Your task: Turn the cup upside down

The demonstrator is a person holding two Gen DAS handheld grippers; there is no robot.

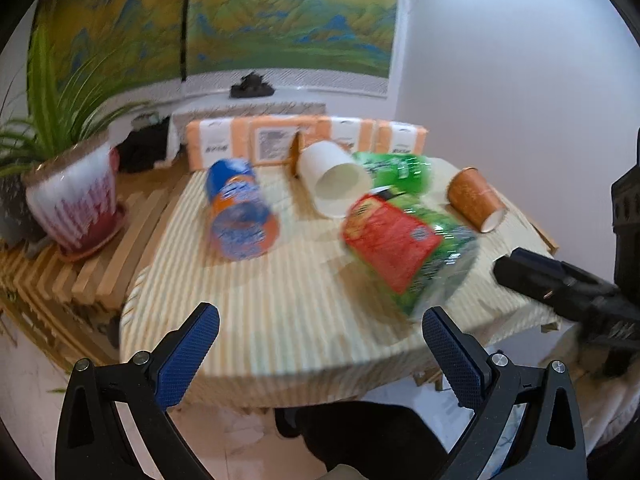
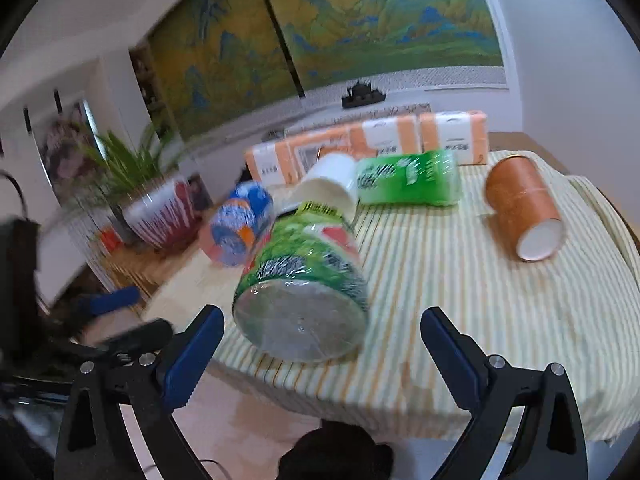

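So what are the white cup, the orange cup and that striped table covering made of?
White cup: likely paper, with a matte wall and thin rim. Orange cup: probably paper too, a matte printed outside and plain white inside. Striped covering: looks like woven cloth, since it drapes softly over the table edge. Blur leaves all three uncertain.

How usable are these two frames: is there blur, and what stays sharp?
Left wrist view: motion blur smears the white paper cup and the blue-orange cup; the left hand-held gripper is crisp. Right wrist view: same smear on the brown paper cup; the right hand-held gripper is sharp. Both show fisheye bending.
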